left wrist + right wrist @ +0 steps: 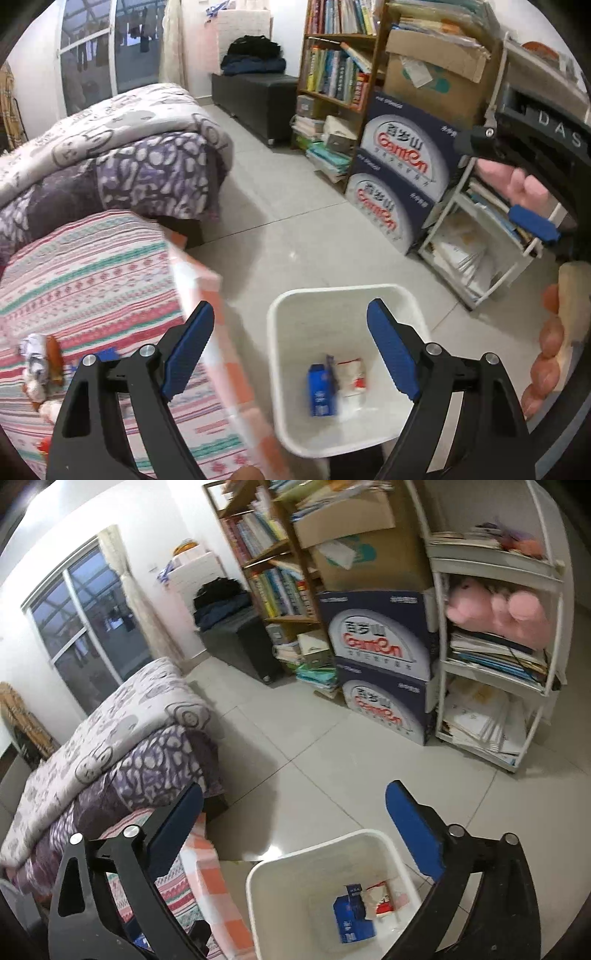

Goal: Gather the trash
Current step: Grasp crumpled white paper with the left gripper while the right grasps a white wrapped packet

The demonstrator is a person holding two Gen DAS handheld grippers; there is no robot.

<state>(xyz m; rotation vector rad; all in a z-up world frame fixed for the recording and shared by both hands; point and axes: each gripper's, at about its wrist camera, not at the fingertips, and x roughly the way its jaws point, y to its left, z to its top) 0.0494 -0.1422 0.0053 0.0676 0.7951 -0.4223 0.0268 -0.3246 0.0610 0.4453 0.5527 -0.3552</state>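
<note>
Room: bedroom with pale tiled floor, bookshelf and stacked cartons at the upper right.
Remaining trash: crumpled wrappers on the striped bedspread, lower left of the left wrist view; likely light, soft and crinkly, best pinched across the bunched middle.
Collected trash: blue carton and white-and-red packet lie in the white bin.
Left tool: spread wide, empty, above the bin.
Right tool: spread wide, empty.
</note>
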